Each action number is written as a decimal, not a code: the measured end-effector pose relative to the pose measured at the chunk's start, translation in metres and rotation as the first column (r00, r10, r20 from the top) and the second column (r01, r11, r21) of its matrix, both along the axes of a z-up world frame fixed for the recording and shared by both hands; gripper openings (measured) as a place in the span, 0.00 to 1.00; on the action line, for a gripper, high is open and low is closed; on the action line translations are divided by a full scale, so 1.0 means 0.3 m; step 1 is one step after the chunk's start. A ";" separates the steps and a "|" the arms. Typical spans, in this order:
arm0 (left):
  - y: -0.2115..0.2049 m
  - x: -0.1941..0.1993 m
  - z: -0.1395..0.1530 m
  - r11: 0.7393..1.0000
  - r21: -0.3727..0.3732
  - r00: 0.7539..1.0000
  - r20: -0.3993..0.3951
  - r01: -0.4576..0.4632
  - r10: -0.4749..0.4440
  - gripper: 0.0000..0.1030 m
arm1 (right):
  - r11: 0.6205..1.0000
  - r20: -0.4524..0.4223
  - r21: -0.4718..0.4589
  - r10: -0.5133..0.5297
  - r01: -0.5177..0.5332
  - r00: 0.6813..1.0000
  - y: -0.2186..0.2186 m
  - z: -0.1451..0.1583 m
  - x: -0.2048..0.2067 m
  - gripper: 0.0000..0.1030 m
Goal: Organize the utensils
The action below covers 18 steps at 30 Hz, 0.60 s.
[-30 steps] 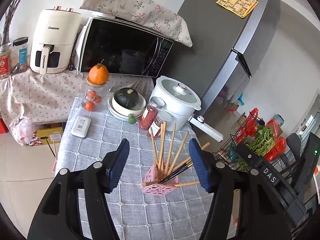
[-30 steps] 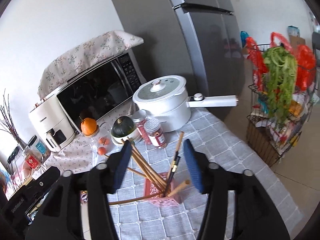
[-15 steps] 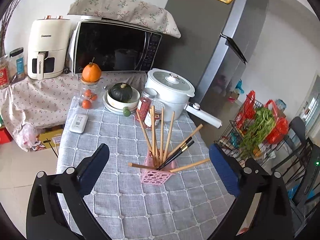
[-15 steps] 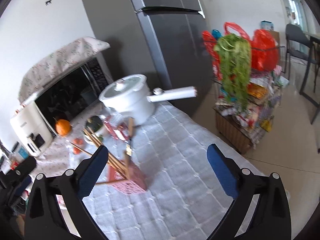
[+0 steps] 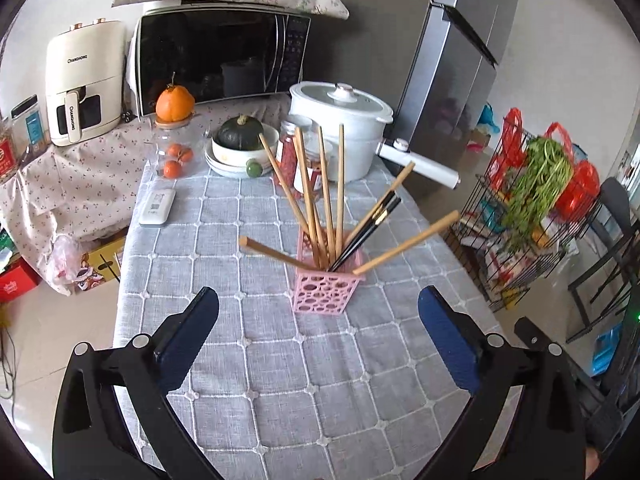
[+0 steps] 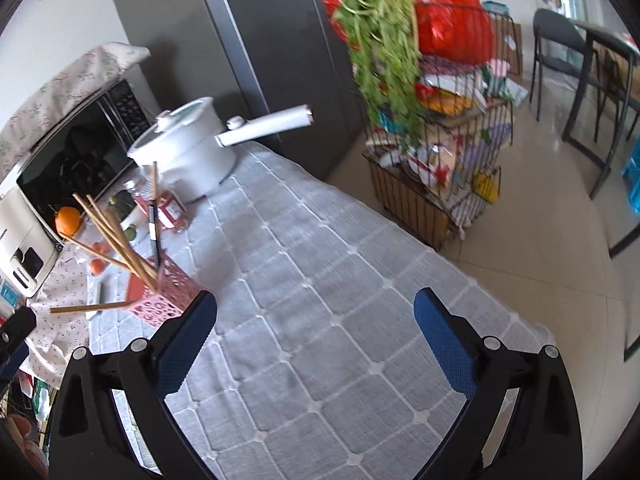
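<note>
From my left gripper's camera I can read "CHANGHONG" twice on the white air fryer [image 5: 82, 80] at the upper left of the frame: once across its upper front, once running down its handle. The jars at the far left edge and the small white device [image 5: 157, 207] on the tablecloth carry labels, but those are too small for me to read. From my right gripper's camera I can read nothing.
</note>
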<state>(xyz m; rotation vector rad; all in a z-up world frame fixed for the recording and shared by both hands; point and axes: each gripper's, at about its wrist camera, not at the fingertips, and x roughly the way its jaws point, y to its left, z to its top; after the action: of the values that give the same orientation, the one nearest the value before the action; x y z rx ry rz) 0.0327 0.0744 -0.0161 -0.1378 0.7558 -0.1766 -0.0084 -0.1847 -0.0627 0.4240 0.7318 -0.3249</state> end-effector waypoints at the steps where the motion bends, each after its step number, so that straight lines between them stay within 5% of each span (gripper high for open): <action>1: -0.009 0.000 -0.012 1.000 0.009 1.000 -0.006 0.004 -0.004 0.93 | 1.000 -0.002 0.002 -0.003 0.003 1.000 -0.005 -0.007 -0.004 0.93; 10: -0.110 -0.031 -0.088 0.994 0.096 0.998 -0.003 0.059 -0.059 0.93 | 0.998 -0.013 -0.057 0.034 -0.035 0.999 0.023 -0.029 -0.038 0.93; 18: -0.165 -0.082 -0.105 0.988 0.135 0.994 0.061 0.077 -0.086 0.93 | 0.976 0.044 -0.217 0.022 -0.012 0.999 0.052 -0.004 -0.092 0.93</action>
<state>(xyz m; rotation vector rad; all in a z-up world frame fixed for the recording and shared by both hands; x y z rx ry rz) 0.0080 0.0248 -0.0477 0.0255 0.7052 -0.2072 -0.0360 -0.1691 -0.0640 0.2175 0.6470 -0.3736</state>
